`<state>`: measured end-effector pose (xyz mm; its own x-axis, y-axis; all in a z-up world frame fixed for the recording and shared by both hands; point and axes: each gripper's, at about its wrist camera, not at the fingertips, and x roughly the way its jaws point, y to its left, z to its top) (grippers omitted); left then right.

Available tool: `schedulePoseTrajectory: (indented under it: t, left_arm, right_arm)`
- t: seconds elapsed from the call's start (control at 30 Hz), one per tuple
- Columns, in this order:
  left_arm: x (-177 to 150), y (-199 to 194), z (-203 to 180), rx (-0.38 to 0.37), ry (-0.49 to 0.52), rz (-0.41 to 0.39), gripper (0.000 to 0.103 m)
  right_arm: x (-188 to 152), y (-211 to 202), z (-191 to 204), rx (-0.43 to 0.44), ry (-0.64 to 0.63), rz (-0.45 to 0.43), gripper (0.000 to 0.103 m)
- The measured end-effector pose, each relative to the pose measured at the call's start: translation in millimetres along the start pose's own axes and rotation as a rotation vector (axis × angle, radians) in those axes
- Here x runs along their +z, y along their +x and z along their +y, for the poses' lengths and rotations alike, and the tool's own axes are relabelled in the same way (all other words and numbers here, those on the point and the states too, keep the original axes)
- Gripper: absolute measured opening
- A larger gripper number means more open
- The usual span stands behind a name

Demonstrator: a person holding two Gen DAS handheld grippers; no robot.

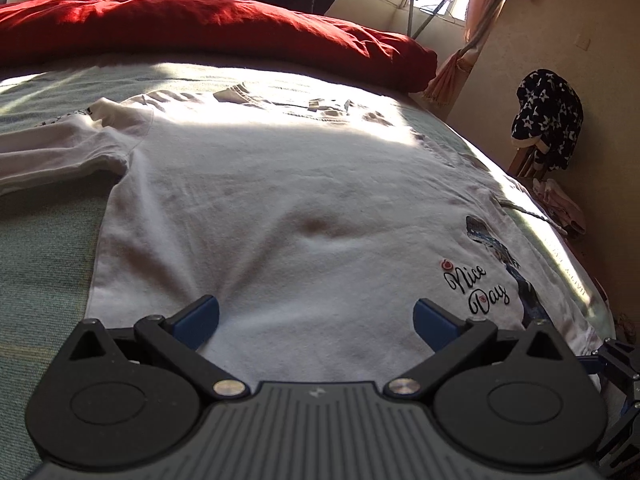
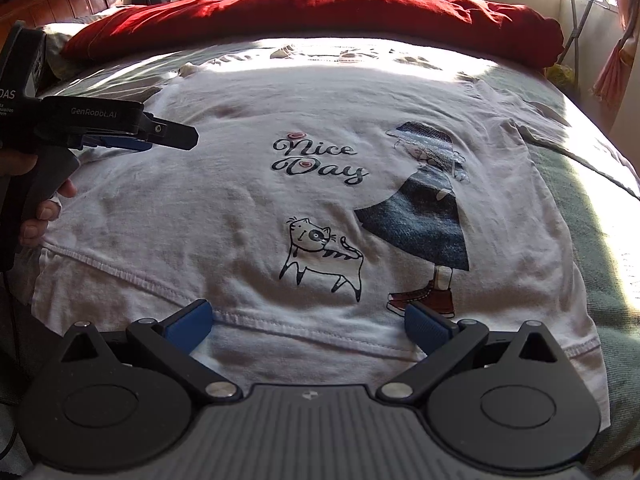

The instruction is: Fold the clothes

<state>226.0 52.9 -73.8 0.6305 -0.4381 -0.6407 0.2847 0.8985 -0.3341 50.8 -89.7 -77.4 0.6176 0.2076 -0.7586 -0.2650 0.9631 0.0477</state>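
A white T-shirt (image 2: pixel 248 200) lies spread flat, print side up, on a pale green bed cover (image 1: pixel 44 264), with a red duvet (image 1: pixel 200 28) bunched along the far side. The shirt's long axis runs straight away from both cameras — bottom hem nearest, collar at the far end in a bright band of sunlight that washes out detail there.

The right gripper (image 2: pixel 308 322) sits low at the near hem, just below the printed cat (image 2: pixel 320 256), its blue pads spread wide with the stitched hem line running between them; it grips nothing, and whether the pads touch the cloth cannot be told. The left gripper (image 1: pixel 316 320) is likewise wide open and empty over the plain left half of the shirt, the "Nice Day" lettering (image 1: pixel 476 288) off to its right. In the right wrist view its fingers are side-on, so the gap does not show there, and it hovers above the shirt's left part, further up the body than the right one.

Judging from this, the hem lies directly ahead of the right jaws, so the right hand is the nearer one for a hem pinch — while the left stands closer to the left sleeve (image 1: pixel 60 152) and shoulder
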Motion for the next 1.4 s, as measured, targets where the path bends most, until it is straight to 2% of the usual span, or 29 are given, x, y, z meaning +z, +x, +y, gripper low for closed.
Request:
schedulePoseTrajectory:
  t: [0.13, 0.37, 0.5, 0.63, 0.8, 0.9, 0.97, 1.07, 1.2, 1.3, 1.4]
  left_arm:
    - [-2, -6, -4, 0.030, -0.025, 0.025, 0.102]
    - [-25, -24, -32, 0.168, 0.061, 0.042, 0.102]
    - [-50, -38, -45, 0.232, 0.158, 0.025, 0.102]
    - [-69, -53, -46, 0.238, 0.161, -0.019, 0.102]
    - [-69, -56, -42, 0.215, 0.142, -0.031, 0.102]
    - [-68, -58, -38, 0.204, 0.109, -0.037, 0.102]
    - [-64, -61, -34, 0.189, 0.064, -0.042, 0.102]
    - [-58, -68, -25, 0.178, -0.029, -0.050, 0.102]
    - [-41, -89, -6, 0.182, -0.174, -0.094, 0.102]
    - [-18, -105, 14, 0.243, -0.262, -0.135, 0.102]
    - [10, -117, 31, 0.326, -0.280, -0.177, 0.102]
  right_arm:
    - [-7, -3, -2, 0.012, -0.003, -0.040, 0.103]
    - [-18, -13, -6, 0.037, -0.037, -0.074, 0.103]
    - [-25, -24, -9, 0.062, -0.040, -0.109, 0.103]
    - [-26, -37, -11, 0.105, -0.022, -0.141, 0.103]
    - [-6, -49, -17, 0.116, 0.018, -0.187, 0.103]
    - [22, -51, -21, 0.134, -0.016, -0.222, 0.103]
    - [43, -47, -23, 0.132, -0.039, -0.260, 0.103]
    - [82, -29, -32, 0.175, -0.028, -0.295, 0.103]
    - [127, 17, -34, 0.308, -0.063, -0.249, 0.103]
    - [131, 51, -27, 0.361, -0.088, -0.226, 0.103]
    - [112, 75, -28, 0.479, -0.044, -0.101, 0.103]
